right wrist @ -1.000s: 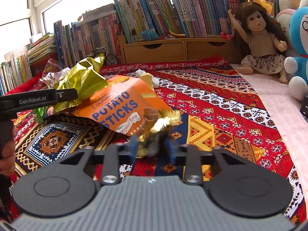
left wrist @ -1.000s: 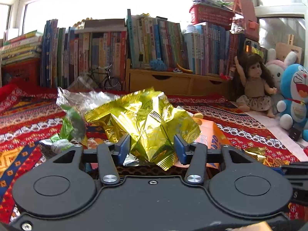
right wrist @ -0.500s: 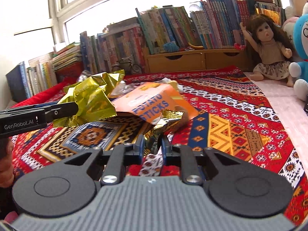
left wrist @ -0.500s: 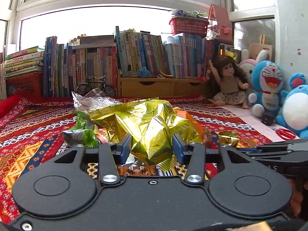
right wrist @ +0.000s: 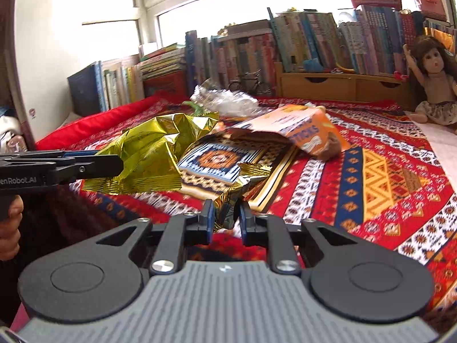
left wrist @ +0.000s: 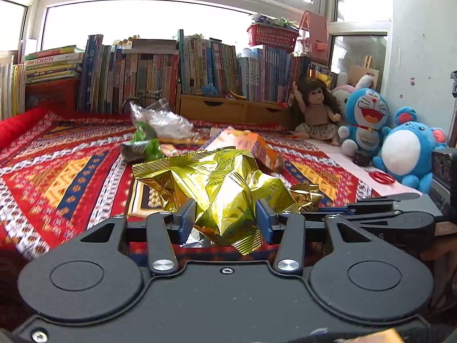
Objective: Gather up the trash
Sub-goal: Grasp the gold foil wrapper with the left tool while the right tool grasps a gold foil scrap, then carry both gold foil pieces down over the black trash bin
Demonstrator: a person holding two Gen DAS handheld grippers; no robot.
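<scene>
Over the rug: left tongs grip one gold bag; right tongs pinch one gold wrapper; one orange bag behind.

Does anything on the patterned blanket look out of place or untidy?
Yes. An orange snack bag, crumpled clear plastic and a green wrapper lie scattered on the patterned blanket, among toys and books, where trash does not belong.
</scene>
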